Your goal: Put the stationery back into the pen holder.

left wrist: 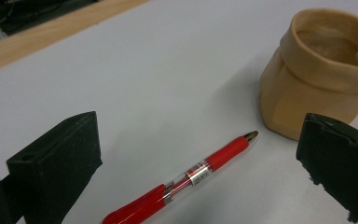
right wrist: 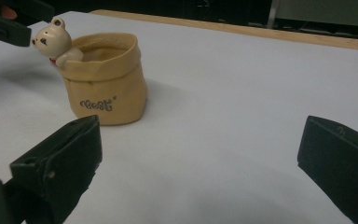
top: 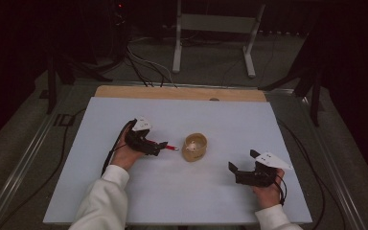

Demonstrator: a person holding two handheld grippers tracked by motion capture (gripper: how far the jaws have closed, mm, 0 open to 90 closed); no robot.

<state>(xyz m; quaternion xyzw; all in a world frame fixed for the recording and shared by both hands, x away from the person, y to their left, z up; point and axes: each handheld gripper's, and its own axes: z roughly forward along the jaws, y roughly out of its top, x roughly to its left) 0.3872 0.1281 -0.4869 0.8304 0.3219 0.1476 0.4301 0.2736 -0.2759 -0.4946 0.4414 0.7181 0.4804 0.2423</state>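
A tan sack-shaped pot [top: 195, 146] stands upright near the middle of the white table top [top: 220, 120], and everything else is placed from it. In the right gripper view a small bear figure [right wrist: 54, 39] leans over its rim, with dark lettering on the wall below; the inside of the pot is too dim to make out.

A red pen [left wrist: 182, 183] lies flat on the table just to the pot's left, its metal tip pointing at the pot and stopping just short of its base, not touching. The pen's rear end is cut off by the bottom edge of the left gripper view.

The left gripper [top: 162, 146] is on the pot's left, over the pen. Its jaws stand wide apart, one on either side of the pen, gripping nothing; whether they touch the table cannot be told.

The right gripper [top: 232, 168] sits to the pot's right and nearer the person, well apart from it, jaws spread wide and empty, aimed toward the pot.

Bare table top surrounds the pot on the far side and the right. The table's wooden far edge [top: 182, 92] lies well beyond the pot.
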